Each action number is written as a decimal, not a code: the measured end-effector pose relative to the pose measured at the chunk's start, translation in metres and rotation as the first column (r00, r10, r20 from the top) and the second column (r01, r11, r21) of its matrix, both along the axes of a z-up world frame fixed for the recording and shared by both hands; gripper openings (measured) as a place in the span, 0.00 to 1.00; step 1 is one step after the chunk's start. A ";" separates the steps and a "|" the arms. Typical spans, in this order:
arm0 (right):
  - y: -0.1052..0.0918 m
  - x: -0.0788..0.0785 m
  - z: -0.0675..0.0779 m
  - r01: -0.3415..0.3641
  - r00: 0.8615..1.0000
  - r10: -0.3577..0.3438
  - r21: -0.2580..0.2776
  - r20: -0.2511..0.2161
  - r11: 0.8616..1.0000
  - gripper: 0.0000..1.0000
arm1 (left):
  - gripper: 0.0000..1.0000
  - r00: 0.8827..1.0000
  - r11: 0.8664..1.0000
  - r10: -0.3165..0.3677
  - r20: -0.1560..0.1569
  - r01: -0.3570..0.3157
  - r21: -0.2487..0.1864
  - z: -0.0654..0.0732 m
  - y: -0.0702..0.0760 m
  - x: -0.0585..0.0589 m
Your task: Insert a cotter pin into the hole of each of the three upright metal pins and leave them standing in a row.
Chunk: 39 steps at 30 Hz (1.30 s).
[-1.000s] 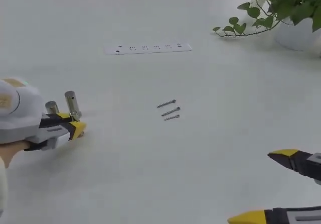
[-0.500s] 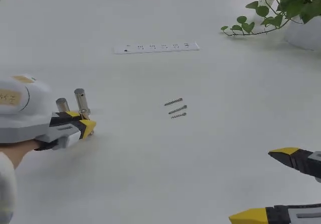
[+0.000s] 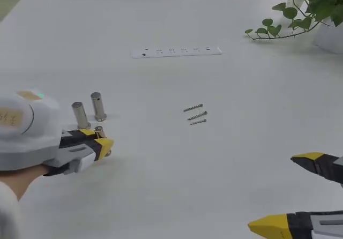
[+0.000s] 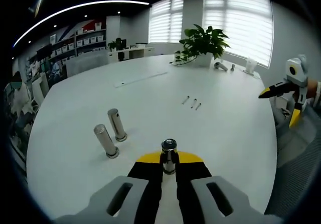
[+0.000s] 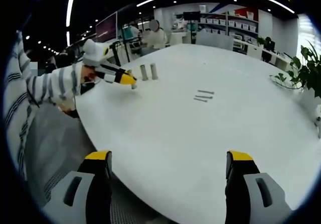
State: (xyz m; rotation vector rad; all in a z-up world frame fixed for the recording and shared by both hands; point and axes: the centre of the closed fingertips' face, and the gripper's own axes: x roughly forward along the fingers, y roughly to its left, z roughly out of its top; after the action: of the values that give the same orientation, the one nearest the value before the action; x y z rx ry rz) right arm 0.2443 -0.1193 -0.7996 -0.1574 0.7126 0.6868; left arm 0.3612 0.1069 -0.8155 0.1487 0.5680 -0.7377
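Observation:
My left gripper (image 3: 105, 144) is shut on a short metal pin (image 3: 99, 132), held upright at the table's left. In the left gripper view that pin (image 4: 169, 153) stands between the yellow-tipped jaws. Two more metal pins (image 3: 80, 115) (image 3: 97, 106) stand upright on the table just behind it, side by side and apart from the gripper. Three small cotter pins (image 3: 195, 114) lie in a stack of parallel lines at mid-table. My right gripper (image 3: 270, 193) hangs open with nothing between its fingers at the near right, far from the cotter pins (image 5: 203, 96).
A white power strip (image 3: 177, 51) lies flat at the back of the white table (image 3: 161, 185). A trailing green plant (image 3: 305, 3) in a white pot (image 3: 329, 35) stands at the far right corner.
The head view has shifted. The left gripper with its pin has drawn slightly nearer to me, away from the two standing pins. The right gripper stays open and in place.

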 end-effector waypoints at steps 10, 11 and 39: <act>0.002 0.002 0.003 -0.023 1.000 0.023 -0.004 0.011 1.000 0.96 | 0.07 1.000 1.000 -0.001 -0.020 0.002 0.023 -0.009 -0.002 -0.021; 0.002 0.003 0.004 -0.024 1.000 0.024 -0.004 0.013 1.000 0.96 | 0.07 0.999 1.000 0.004 -0.034 -0.004 0.019 -0.010 -0.002 -0.023; 0.003 0.000 0.005 -0.019 1.000 0.019 0.058 -0.001 0.998 0.95 | 0.07 0.999 1.000 0.020 -0.044 -0.019 0.020 -0.021 -0.002 -0.031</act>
State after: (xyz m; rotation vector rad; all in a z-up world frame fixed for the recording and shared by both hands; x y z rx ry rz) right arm 0.2447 -0.1162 -0.7946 -0.1102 0.6929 0.7253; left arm 0.3297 0.1048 -0.8363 0.1454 0.6186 -0.7178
